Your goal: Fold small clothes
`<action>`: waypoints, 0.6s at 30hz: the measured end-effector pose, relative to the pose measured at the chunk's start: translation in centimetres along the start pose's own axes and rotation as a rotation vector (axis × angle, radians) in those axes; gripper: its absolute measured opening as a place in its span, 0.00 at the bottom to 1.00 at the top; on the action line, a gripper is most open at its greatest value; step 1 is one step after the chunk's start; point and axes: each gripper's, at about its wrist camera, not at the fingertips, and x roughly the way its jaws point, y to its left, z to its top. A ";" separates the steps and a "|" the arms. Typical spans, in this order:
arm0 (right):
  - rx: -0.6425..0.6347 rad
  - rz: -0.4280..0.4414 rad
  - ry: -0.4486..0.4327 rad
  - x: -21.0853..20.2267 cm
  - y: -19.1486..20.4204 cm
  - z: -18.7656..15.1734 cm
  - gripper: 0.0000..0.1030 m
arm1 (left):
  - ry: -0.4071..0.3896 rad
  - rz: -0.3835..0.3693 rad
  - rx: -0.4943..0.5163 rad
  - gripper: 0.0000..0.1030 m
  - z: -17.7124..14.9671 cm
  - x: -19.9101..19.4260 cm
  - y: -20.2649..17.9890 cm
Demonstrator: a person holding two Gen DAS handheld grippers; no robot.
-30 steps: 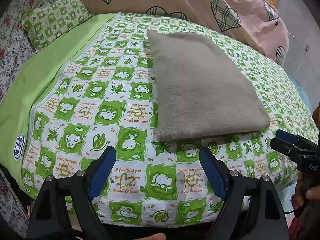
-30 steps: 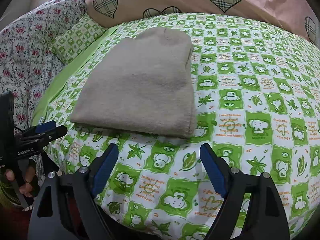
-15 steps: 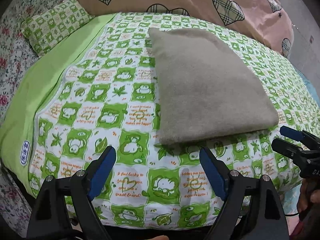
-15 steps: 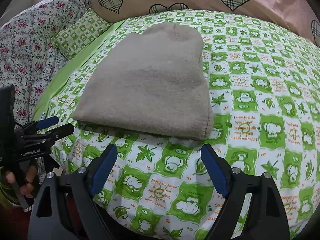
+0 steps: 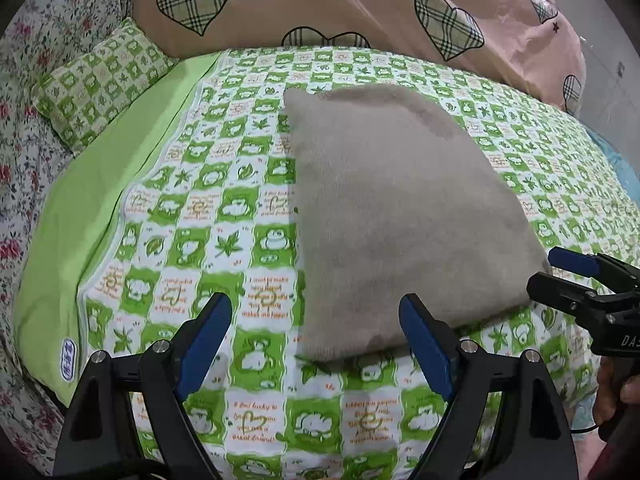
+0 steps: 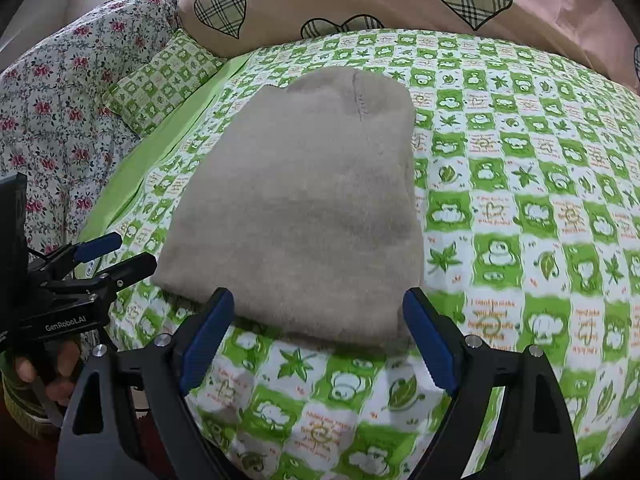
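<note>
A grey-beige fleece garment [image 5: 400,216] lies flat on the green checked bedspread [image 5: 224,208]; it also shows in the right wrist view [image 6: 304,208], with a short seam at its far end. My left gripper [image 5: 316,344] is open and empty, its jaws on either side of the garment's near left corner, just short of it. My right gripper [image 6: 318,340] is open and empty, its jaws on either side of the near right edge. The right gripper shows in the left wrist view [image 5: 568,276] by the garment's right corner. The left gripper shows in the right wrist view [image 6: 108,256].
A pink quilt with plaid hearts [image 5: 360,8] lies at the back. A small green checked pillow [image 5: 100,80] and a floral blanket [image 5: 24,120] lie to the left. The bed's near edge drops off below the grippers.
Both grippers have moved forward toward the garment's near edge, which now sits between or close to their open jaws. The garment itself has not moved.
</note>
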 end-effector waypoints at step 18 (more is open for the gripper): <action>0.008 0.016 0.021 1.5 -0.1 3.3 0.85 | 0.012 0.052 -0.011 0.84 2.9 1.5 -0.5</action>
